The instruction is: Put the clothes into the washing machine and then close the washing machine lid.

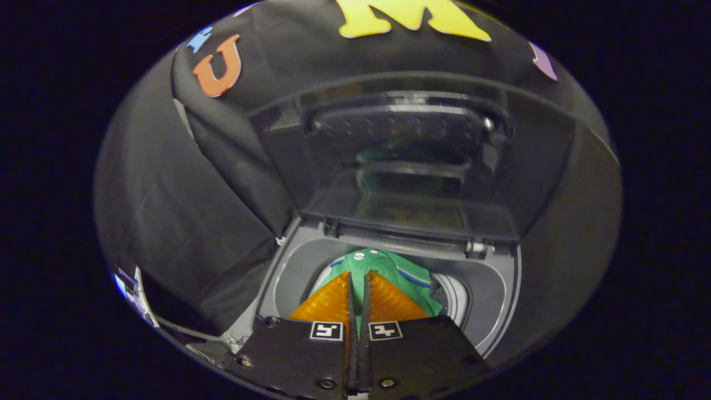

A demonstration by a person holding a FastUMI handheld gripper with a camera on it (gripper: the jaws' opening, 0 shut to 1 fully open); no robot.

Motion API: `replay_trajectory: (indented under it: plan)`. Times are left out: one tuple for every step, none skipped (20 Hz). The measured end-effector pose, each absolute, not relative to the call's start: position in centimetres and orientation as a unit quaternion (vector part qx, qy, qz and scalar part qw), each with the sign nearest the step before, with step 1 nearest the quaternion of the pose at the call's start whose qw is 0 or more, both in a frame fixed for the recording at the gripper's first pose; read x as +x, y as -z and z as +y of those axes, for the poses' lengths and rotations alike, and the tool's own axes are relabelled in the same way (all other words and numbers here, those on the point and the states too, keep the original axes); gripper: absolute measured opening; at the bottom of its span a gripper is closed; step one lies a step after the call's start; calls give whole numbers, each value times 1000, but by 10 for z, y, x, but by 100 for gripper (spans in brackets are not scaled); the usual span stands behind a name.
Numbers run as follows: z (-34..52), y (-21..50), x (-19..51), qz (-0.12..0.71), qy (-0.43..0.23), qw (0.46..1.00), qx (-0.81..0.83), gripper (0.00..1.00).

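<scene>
Garment [389,266] between the tool [358,286] fingers, over the washing machine [500,289] opening, raised lid [411,161] behind

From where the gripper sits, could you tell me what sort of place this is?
Likely a staged laundry booth: a top-loading washing machine with its lid raised, black cloth wall behind, and the gripper shut on green clothing.

The green shirt [389,266] is looking like soft cloth. The lid [411,161] is shining like see-through plastic. The washing machine [494,294] top is looking smooth.
</scene>
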State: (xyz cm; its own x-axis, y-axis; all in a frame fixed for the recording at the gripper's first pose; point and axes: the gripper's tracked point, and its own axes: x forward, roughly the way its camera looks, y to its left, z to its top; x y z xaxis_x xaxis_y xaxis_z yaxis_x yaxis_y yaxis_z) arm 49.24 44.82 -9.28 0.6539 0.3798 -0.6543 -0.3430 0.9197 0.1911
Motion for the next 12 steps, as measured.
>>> replay_trajectory:
  plan:
    - [445, 102, 496, 379, -190, 905, 30, 4]
    - [439, 111, 495, 392, -179, 902, 28, 4]
    - [435, 127, 489, 409, -168, 897, 25, 4]
    - [433, 138, 485, 423, -161, 891, 31, 4]
    - [432, 145, 481, 438, -153, 885, 34, 4]
    - [431, 150, 480, 447, -146, 882, 39, 4]
    - [431, 152, 479, 452, -142, 880, 42, 5]
    - [432, 155, 479, 454, -137, 879, 41, 5]
    - [431, 156, 477, 457, -135, 878, 42, 6]
    - [431, 157, 477, 458, -131, 878, 42, 7]
    - [428, 157, 476, 461, -124, 878, 39, 8]
    - [427, 155, 476, 461, -123, 878, 42, 9]
